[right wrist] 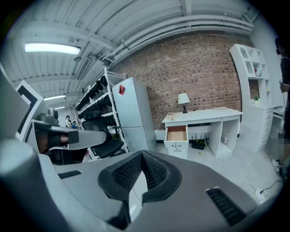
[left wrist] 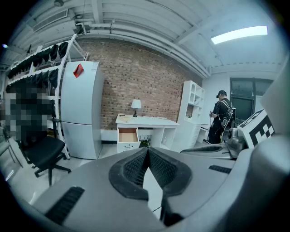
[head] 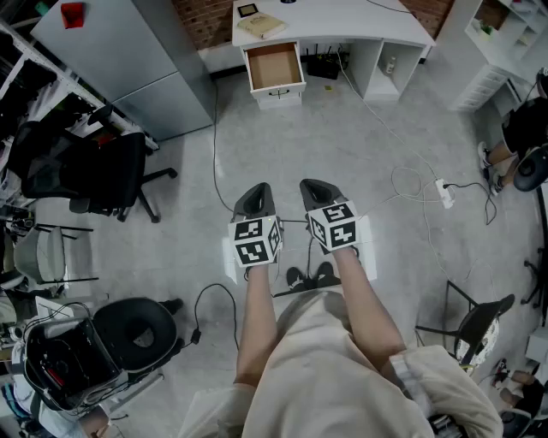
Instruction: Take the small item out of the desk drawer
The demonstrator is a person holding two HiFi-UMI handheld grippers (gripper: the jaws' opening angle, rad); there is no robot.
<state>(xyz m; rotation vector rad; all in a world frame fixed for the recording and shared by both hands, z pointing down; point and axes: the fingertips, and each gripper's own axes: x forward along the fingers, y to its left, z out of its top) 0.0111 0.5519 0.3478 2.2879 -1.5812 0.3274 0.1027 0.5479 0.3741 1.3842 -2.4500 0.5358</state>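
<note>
The white desk (head: 342, 19) stands far ahead against the brick wall, its top drawer (head: 274, 67) pulled out. From here the drawer's brown inside (left wrist: 128, 135) (right wrist: 176, 133) shows no item I can make out. My left gripper (head: 255, 198) (left wrist: 147, 152) and right gripper (head: 317, 192) (right wrist: 142, 156) are held side by side in front of me, well short of the desk, over the grey floor. Both are shut, with pads meeting at the tips and nothing between them.
A grey fridge (head: 128, 60) stands left of the desk, a black office chair (head: 86, 167) at my left. Cables (head: 411, 184) and a power strip (head: 445, 193) lie on the floor at right. A white shelf (head: 501, 43) and a person (left wrist: 222, 115) are at far right.
</note>
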